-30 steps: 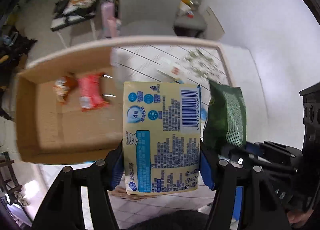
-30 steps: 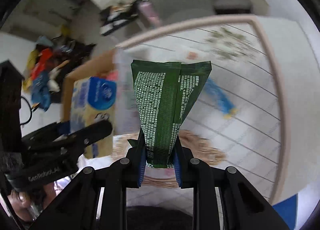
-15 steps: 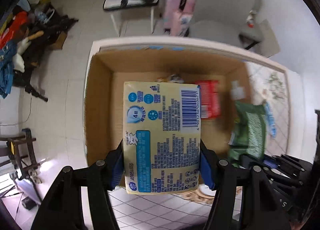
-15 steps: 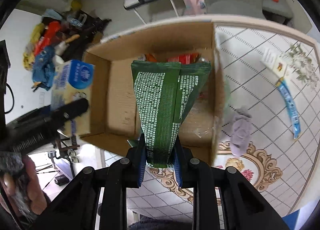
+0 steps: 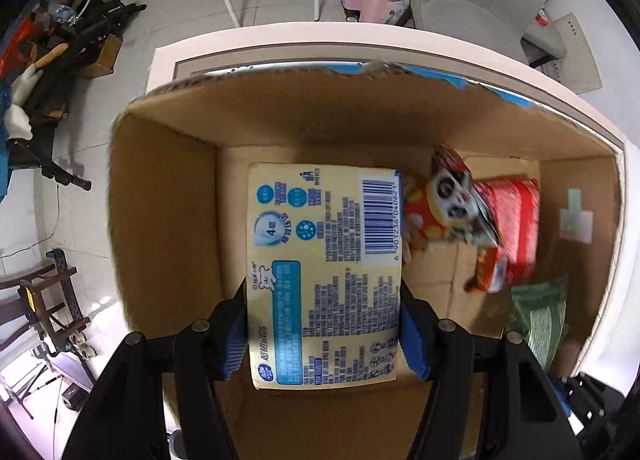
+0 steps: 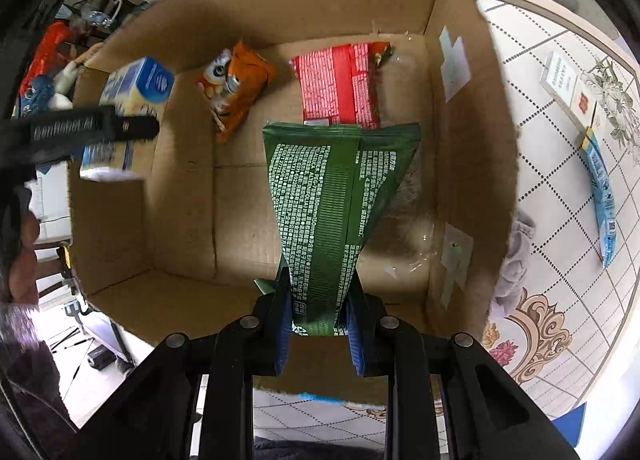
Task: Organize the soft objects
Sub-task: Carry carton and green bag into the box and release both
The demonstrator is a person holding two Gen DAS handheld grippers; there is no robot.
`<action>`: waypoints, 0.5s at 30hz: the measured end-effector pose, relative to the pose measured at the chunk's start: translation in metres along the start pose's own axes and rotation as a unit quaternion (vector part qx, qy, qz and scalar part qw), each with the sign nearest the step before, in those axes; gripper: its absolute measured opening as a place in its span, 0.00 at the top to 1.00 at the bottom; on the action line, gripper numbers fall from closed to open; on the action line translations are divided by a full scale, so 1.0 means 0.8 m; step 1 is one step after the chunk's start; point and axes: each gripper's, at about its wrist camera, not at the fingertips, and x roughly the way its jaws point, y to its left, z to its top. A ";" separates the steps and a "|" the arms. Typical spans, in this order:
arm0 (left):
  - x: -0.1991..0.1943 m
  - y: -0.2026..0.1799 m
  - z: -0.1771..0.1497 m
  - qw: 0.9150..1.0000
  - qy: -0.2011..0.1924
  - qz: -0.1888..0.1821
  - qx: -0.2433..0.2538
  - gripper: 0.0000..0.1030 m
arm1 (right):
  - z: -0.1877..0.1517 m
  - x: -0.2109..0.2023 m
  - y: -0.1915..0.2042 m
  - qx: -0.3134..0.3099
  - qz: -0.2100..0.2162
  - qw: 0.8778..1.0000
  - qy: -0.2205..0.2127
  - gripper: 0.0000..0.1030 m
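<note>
The yellow tissue pack (image 5: pixel 324 276) has a blue barcode with the numbers 6 901236 040621 and a big "4" in a round blue badge. The left gripper (image 6: pixel 92 128) has letters on its black side that look like "GenRobot.AI". The green bag (image 6: pixel 332 196) has tiny white print, too small to read.

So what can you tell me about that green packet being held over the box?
The green packet is a soft, glossy plastic pouch printed with dense white text and a back seam running down its length. The right hand-held gripper is shut on its narrow lower end, so it fans wider toward its flat-sealed far edge. It hangs over the open cardboard box, above the bare floor, near a red packet. Only the gripper's blue pads visibly touch it. From the left camera it shows as a blurred green edge.
</note>
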 end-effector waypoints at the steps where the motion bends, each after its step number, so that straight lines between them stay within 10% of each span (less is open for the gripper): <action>1: 0.002 0.000 0.003 1.000 0.000 0.001 0.000 0.40 | 0.002 0.004 0.001 0.000 -0.005 1.000 0.002 0.75; 8: 0.013 0.021 0.025 1.000 0.010 -0.007 -0.024 0.40 | 0.005 0.026 0.002 0.000 -0.031 0.999 0.029 0.73; 15: -0.020 0.033 0.016 0.999 -0.002 -0.027 -0.036 0.40 | 0.000 -0.001 0.001 0.005 -0.027 1.000 0.003 0.40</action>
